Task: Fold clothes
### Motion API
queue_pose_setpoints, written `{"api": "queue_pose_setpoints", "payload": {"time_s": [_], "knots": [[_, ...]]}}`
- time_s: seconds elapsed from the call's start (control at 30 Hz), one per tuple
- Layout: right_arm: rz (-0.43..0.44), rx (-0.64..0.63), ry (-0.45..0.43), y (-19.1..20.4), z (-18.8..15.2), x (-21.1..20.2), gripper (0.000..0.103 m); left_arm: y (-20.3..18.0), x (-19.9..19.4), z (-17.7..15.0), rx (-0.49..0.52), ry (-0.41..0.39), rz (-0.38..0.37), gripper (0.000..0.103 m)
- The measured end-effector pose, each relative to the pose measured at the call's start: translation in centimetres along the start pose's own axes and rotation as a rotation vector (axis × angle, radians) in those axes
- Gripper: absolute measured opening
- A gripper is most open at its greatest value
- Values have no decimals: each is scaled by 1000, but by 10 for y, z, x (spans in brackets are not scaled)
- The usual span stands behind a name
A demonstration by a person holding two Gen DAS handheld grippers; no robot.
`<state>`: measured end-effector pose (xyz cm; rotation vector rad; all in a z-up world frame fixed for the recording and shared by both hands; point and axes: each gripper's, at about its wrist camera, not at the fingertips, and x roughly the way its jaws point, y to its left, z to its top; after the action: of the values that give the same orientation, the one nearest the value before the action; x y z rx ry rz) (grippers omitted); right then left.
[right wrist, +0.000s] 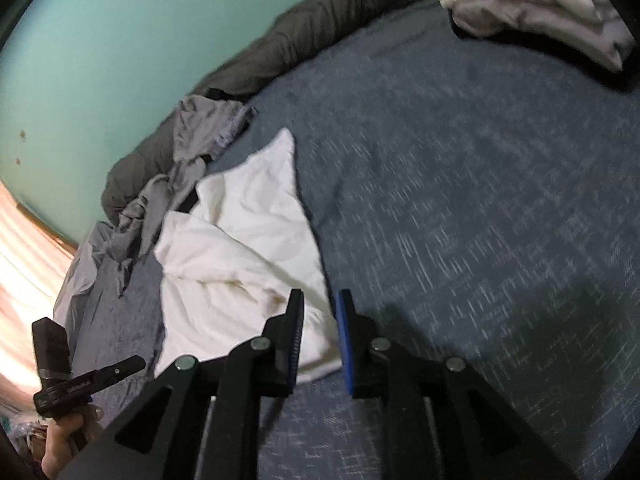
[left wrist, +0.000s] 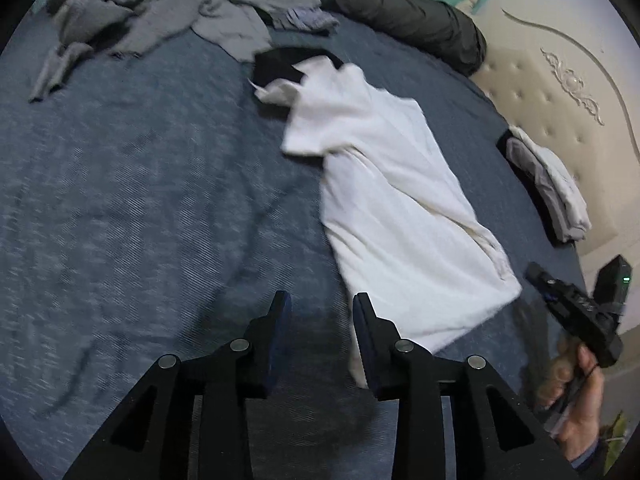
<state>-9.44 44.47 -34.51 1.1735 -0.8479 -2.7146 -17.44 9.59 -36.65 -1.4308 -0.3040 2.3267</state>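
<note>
A white short-sleeved shirt lies spread out on the blue bed cover, folded lengthwise into a long strip with its collar at the far end. My left gripper hovers open over the cover just left of the shirt's near hem, nothing between its fingers. In the right wrist view the same shirt lies left of centre. My right gripper stands slightly open above the shirt's near right corner, and its pads do not press on the cloth.
A heap of grey clothes and a black garment lie at the far side. A dark rolled blanket runs along the teal wall. A folded stack sits by the padded headboard. A hand holds the other gripper.
</note>
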Motion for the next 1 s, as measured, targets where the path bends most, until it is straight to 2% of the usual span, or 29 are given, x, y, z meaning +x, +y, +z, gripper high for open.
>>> {"api": "queue_pose_setpoints", "payload": {"time_s": [0.13,0.27,0.37,0.47,0.73,1.0], "knots": [[22,-66,16,29,2,10,20,18,2,2,-16,-50,29,37],[51,-246,96,78,0,40,31,33,5,-2,-8,-50,40,38],[42,-358,138,109,3,63,39,44,7,-2,-4,-44,42,38],[33,-490,178,145,9,88,39,50,1,5,0,-68,41,38],[55,-642,254,223,15,141,40,66,-4,15,-12,-85,20,39],[-60,-727,334,254,2,190,40,76,-8,17,-39,-90,5,39]]}}
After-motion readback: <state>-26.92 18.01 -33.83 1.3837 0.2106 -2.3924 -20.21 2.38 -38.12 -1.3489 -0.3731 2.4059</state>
